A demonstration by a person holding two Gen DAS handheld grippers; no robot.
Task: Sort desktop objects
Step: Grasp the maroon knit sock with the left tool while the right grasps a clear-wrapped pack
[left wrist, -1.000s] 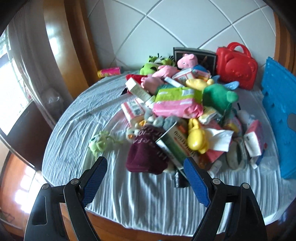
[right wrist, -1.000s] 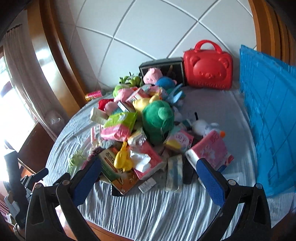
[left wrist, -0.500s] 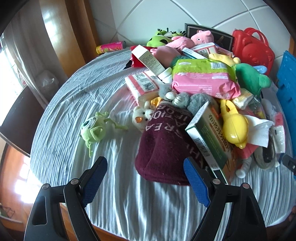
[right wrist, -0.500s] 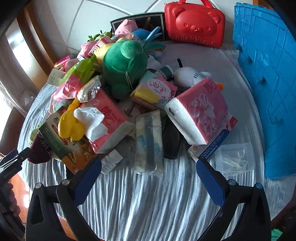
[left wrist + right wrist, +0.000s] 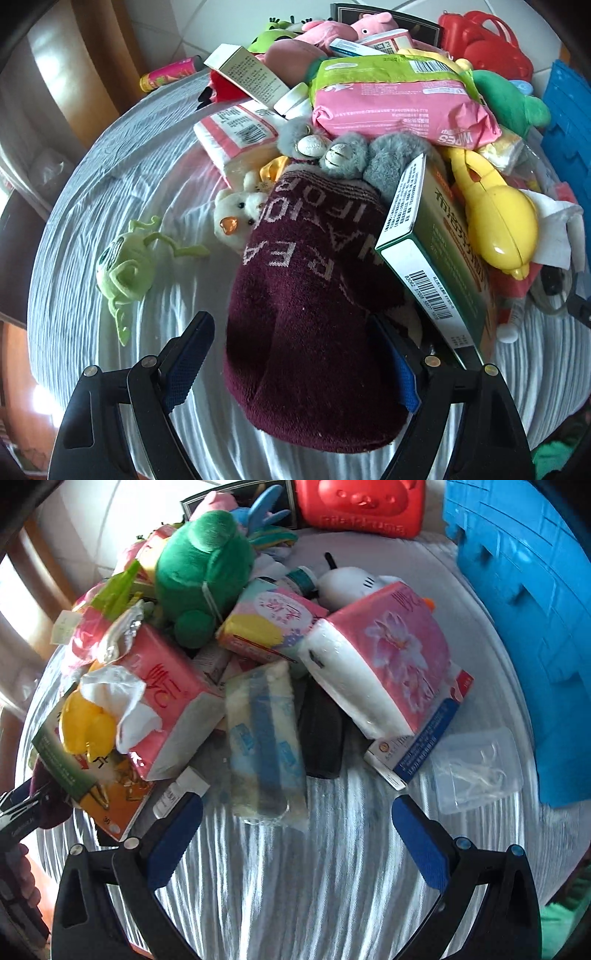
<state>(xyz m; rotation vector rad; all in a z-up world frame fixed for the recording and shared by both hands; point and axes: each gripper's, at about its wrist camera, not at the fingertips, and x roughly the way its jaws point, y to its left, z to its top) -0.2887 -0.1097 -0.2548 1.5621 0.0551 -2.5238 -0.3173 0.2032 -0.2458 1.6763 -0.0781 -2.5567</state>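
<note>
A pile of toys, tissue packs and boxes lies on a round table with a grey cloth (image 5: 92, 177). My left gripper (image 5: 295, 354) is open, its blue pads either side of a maroon knit sock (image 5: 306, 302) with white letters at the pile's near edge. A green box (image 5: 432, 266) leans against the sock's right side. My right gripper (image 5: 295, 834) is open and empty, just short of a clear packet with blue print (image 5: 264, 738). A pink flower tissue pack (image 5: 388, 664) lies beyond its right finger.
A blue crate (image 5: 524, 627) stands at the right edge. A red bear case (image 5: 358, 506) sits at the back. A small green one-eyed plush (image 5: 125, 266) lies alone left of the sock. A clear plastic box (image 5: 476, 771) sits near the right gripper. A green plush (image 5: 207, 568) tops the pile.
Both grippers have moved forward and down toward the pile. The left one now straddles the maroon sock; the right one has closed in on the clear packet. Both stay open.
</note>
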